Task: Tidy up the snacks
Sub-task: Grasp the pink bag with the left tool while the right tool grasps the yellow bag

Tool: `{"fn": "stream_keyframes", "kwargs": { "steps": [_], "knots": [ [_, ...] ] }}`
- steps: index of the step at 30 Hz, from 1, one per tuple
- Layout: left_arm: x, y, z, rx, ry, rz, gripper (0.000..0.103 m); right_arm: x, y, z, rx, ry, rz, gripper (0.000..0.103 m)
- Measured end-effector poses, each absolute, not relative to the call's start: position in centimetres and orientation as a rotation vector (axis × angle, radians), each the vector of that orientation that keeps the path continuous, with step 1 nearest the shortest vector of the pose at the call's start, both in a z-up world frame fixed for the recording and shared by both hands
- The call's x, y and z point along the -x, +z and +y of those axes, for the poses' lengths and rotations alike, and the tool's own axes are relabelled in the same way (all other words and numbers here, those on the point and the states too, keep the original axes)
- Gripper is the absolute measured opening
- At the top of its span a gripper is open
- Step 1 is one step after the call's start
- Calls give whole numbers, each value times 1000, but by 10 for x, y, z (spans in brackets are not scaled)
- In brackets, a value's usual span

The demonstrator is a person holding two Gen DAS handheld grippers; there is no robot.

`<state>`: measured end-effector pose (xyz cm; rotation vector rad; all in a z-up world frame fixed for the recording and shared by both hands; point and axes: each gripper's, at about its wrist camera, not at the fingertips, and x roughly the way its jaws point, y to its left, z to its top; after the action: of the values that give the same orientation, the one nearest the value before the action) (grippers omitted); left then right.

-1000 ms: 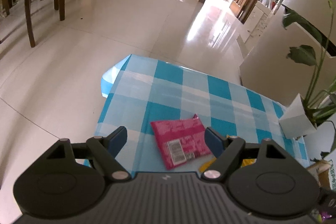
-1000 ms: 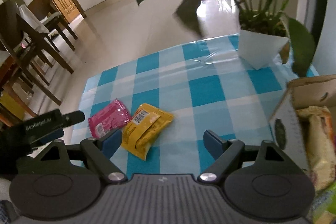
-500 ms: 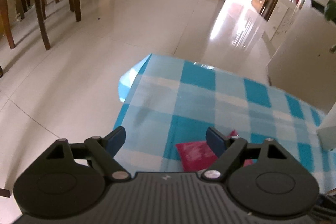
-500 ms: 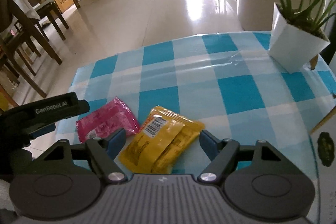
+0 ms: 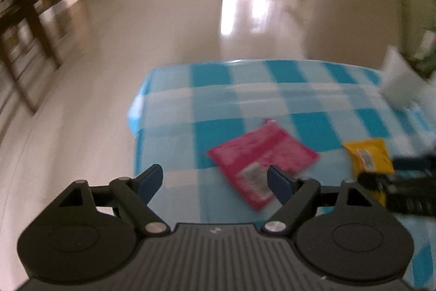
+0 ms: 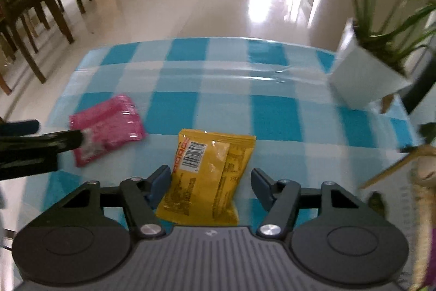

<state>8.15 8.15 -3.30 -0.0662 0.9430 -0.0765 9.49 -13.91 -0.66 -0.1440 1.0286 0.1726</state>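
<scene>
A yellow snack packet (image 6: 207,176) lies on the blue checked tablecloth (image 6: 272,111). My right gripper (image 6: 211,180) is low over it and its jaws are closing. The packet sits between the fingers, with a small gap still showing at the right pad. A pink packet (image 5: 261,157) lies to its left. My left gripper (image 5: 215,182) hovers open just in front of the pink packet, whose near corner reaches the right fingertip (image 5: 278,184). In the left wrist view, which is blurred, the yellow packet (image 5: 368,154) and the right gripper (image 5: 403,182) show at the right.
A white plant pot (image 6: 362,78) with long green leaves stands at the table's far right corner. A cardboard box (image 6: 392,171) holding snacks is at the right edge. Dark wooden chairs (image 6: 32,18) stand on the tiled floor to the left.
My right gripper has come down over the yellow packet and its jaws have narrowed around it. The left gripper has rolled and shifted, and the pink packet now lies by its right finger.
</scene>
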Motion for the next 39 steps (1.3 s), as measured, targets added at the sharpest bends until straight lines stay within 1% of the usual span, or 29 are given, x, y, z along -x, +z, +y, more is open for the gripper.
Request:
{"fn": "stream_keyframes", "kwargs": {
  "steps": [5,12,16,20,24,25,26,28,29,30,35,37,39],
  "knots": [
    [-83,-30,65,-52,-252,879,83,-98,0,-168,66,179,1048,70],
    [-94,-34,47,-190,-450,870,83,-98,-2,-175,34,203,1069,75],
    [-101,-45,36,-282,-500,878,84,-99,-6,-172,33,215,1082,76],
    [-106,-55,35,-271,-501,873,88,-99,-9,-169,49,223,1086,79],
    [-106,-57,38,-241,-507,868,86,-98,-10,-163,85,225,1082,80],
    [-106,-56,38,-236,-508,869,84,-98,-11,-162,93,222,1080,80],
    [-107,-56,40,-217,-514,881,76,-98,-11,-161,103,219,1079,79],
    [-107,-55,43,-165,-517,897,66,-98,-12,-157,144,206,1073,72],
    [-105,-54,41,-170,-510,897,62,-96,-12,-153,179,201,1068,66],
    [-103,-53,40,-173,-509,902,60,-95,-12,-152,199,200,1062,63],
    [-88,-46,37,-157,-469,930,55,-94,-9,-156,160,212,1064,56],
    [-83,-43,41,-109,-441,937,52,-91,-5,-158,127,227,1062,56],
    [-77,-39,46,-79,-415,938,52,-87,1,-158,116,230,1048,56]
  ]
}}
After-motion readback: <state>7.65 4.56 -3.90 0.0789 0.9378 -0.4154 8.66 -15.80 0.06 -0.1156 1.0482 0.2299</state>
